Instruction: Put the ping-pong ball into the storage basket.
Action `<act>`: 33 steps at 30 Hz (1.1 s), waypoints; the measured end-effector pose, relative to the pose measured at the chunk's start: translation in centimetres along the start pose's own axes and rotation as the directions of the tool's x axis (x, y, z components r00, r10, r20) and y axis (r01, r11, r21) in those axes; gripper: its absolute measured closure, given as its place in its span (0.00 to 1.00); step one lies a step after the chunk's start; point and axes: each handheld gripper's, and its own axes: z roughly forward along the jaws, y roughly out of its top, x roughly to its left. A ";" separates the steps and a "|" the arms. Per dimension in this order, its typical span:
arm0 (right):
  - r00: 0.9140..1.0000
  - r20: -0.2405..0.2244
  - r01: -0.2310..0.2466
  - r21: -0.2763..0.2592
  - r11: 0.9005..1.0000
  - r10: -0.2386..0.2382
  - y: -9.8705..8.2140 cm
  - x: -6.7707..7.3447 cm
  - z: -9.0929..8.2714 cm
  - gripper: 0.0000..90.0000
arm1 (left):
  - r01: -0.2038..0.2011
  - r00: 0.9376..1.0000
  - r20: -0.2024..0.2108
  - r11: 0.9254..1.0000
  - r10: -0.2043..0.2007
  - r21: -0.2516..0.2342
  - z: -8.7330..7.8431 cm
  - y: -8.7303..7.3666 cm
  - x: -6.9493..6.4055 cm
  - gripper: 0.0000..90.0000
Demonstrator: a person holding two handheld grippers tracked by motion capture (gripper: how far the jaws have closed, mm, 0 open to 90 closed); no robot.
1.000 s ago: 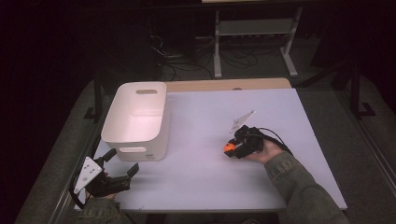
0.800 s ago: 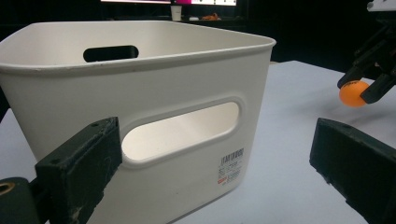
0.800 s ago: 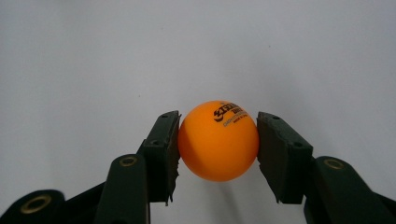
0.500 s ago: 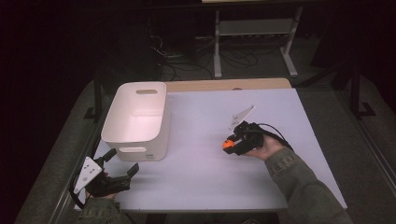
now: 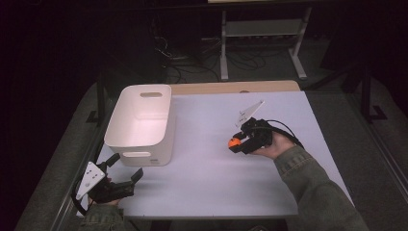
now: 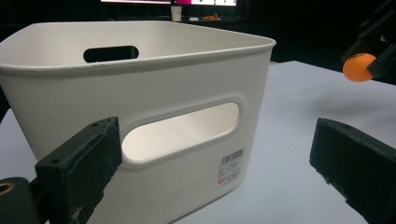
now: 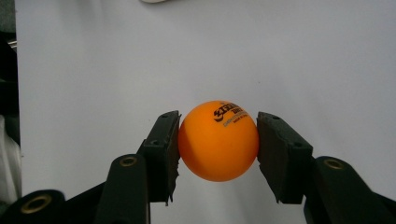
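Since the orange ball (image 7: 218, 140) is light and slick (likely thin-shelled), your right gripper (image 7: 218, 144) rightly clamps its widest middle; left gripper (image 5: 126, 169) jaws gape empty.

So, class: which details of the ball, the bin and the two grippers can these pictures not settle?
- Orange ball: small print under its logo is too small to read in the right gripper view.
- White bin: label text is too small in the left gripper view; its floor is hidden by the near wall.
- Left gripper: the hand holding it is cut off by the high view's bottom edge.
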 end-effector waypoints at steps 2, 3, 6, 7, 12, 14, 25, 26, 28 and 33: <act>1.000 0.000 0.003 -0.006 1.000 -0.003 0.3 0.0 -0.3 0.55 | -0.001 1.000 0.000 1.000 0.001 0.000 0.0 0.0 0.0 0.02; 1.000 0.000 0.003 -0.006 1.000 -0.003 0.3 0.0 -0.3 0.55 | 0.000 1.000 0.000 1.000 0.000 0.000 0.0 0.0 0.0 0.02; 1.000 0.003 0.006 -0.009 1.000 -0.006 0.6 0.0 -0.6 0.55 | 0.000 1.000 0.000 1.000 0.000 0.000 0.0 0.0 0.0 0.02; 1.000 0.002 0.007 -0.010 1.000 -0.007 0.7 0.0 -0.7 0.55 | 0.000 1.000 0.000 1.000 0.000 0.000 0.0 0.0 0.0 0.02; 1.000 0.006 0.013 -0.014 1.000 -0.013 1.1 0.1 -0.8 0.55 | 0.000 1.000 0.000 1.000 0.000 -0.001 0.0 0.0 0.0 0.02; 1.000 0.006 0.017 -0.011 1.000 -0.017 1.2 0.1 -0.8 0.55 | 0.000 1.000 0.001 1.000 0.000 -0.001 0.0 0.0 0.0 0.02; 0.999 -0.006 0.042 -0.025 0.999 -0.042 2.5 -0.1 -1.3 0.55 | 0.000 1.000 -0.001 1.000 0.000 -0.001 0.0 0.0 0.0 0.02; 0.999 -0.006 0.043 -0.021 0.999 -0.043 2.6 -0.1 -1.3 0.55 | 0.000 1.000 -0.001 1.000 0.000 -0.001 0.0 0.0 0.0 0.02; 0.999 -0.008 0.050 -0.016 0.999 -0.050 2.9 -0.2 -1.3 0.55 | 0.000 1.000 0.000 1.000 0.000 -0.001 0.0 0.0 0.0 0.02; 0.998 -0.009 0.055 -0.026 0.998 -0.055 3.4 -0.1 -1.4 0.55 | 0.000 1.000 -0.001 1.000 0.000 -0.001 0.0 0.0 0.0 0.02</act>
